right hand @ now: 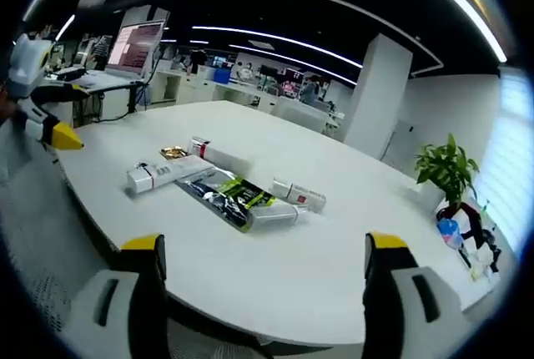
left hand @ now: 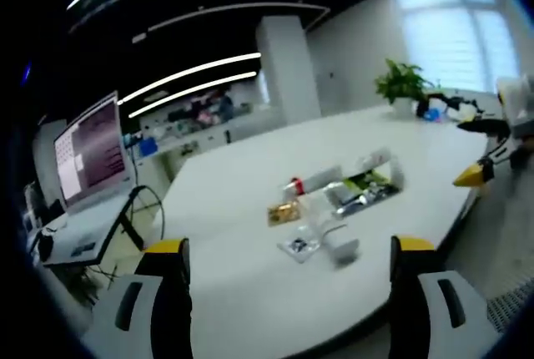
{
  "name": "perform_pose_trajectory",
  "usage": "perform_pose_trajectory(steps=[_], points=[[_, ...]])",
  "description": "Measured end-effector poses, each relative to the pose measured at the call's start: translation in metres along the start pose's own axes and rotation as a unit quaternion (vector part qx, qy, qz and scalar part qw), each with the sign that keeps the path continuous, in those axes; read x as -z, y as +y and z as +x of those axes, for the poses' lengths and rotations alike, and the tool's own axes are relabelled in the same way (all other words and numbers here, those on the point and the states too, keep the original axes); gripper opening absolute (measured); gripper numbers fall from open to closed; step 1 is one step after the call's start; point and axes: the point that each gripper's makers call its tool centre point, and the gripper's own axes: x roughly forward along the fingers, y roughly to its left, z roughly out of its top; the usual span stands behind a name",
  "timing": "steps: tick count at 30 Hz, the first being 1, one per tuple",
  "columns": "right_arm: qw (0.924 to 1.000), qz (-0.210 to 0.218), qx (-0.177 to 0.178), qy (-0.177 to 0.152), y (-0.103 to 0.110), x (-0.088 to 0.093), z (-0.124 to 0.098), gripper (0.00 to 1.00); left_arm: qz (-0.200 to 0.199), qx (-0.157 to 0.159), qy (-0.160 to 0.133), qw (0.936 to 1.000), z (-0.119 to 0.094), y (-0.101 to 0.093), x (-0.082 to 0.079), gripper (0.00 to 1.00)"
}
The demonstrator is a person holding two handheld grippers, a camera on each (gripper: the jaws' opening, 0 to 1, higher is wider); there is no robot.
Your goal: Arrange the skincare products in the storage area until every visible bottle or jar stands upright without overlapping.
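A cluster of skincare products lies near the middle of the white table [left hand: 250, 292]. It holds a white tube with a red cap [left hand: 313, 179], a gold item [left hand: 284, 211], a dark tray with green packaging [left hand: 363, 190] and a small clear jar [left hand: 299, 246]. In the right gripper view the same group shows as a white box [right hand: 163, 173], the dark tray [right hand: 225, 192], a lying white tube [right hand: 279, 211] and a red-ended box [right hand: 299, 194]. My left gripper [left hand: 288, 292] is open, short of the cluster. My right gripper [right hand: 267, 284] is open too, at the table edge.
A potted plant [left hand: 403, 82] [right hand: 446, 171] stands at the table's far end beside small blue items [right hand: 448, 230]. A monitor on a stand [left hand: 88, 150] is off the table. The right gripper's yellow tip [left hand: 470, 177] comes in from the right; the left gripper's tip [right hand: 67, 140] from the left.
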Motion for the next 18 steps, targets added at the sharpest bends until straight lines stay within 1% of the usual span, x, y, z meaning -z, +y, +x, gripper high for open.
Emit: perform_pose_trajectory(steps=[5, 7, 9, 11, 14, 18], points=[[1.0, 0.0, 0.001, -0.004, -0.012, -0.001, 0.008, 1.0, -0.004, 0.0, -0.008, 1.0, 0.005, -0.008, -0.007, 0.97], [1.0, 0.001, 0.001, -0.007, -0.015, -0.001, 0.01, 1.0, -0.005, -0.003, -0.007, 1.0, 0.007, -0.009, -0.007, 0.97], [1.0, -0.001, -0.005, -0.004, -0.012, 0.001, 0.007, 1.0, -0.001, -0.006, -0.004, 1.0, 0.006, -0.009, -0.005, 0.97], [0.9998, -0.001, -0.008, -0.019, -0.009, -0.005, 0.008, 1.0, -0.007, -0.012, -0.007, 0.9999, 0.006, -0.004, -0.005, 0.97], [0.9999, 0.002, -0.007, -0.01, -0.011, -0.002, 0.008, 1.0, 0.0, -0.006, 0.002, 1.0, 0.008, -0.008, -0.004, 0.97], [0.9999, 0.0, -0.01, -0.011, -0.009, -0.002, 0.009, 1.0, -0.004, -0.012, -0.003, 0.9999, 0.006, -0.005, -0.005, 0.97]])
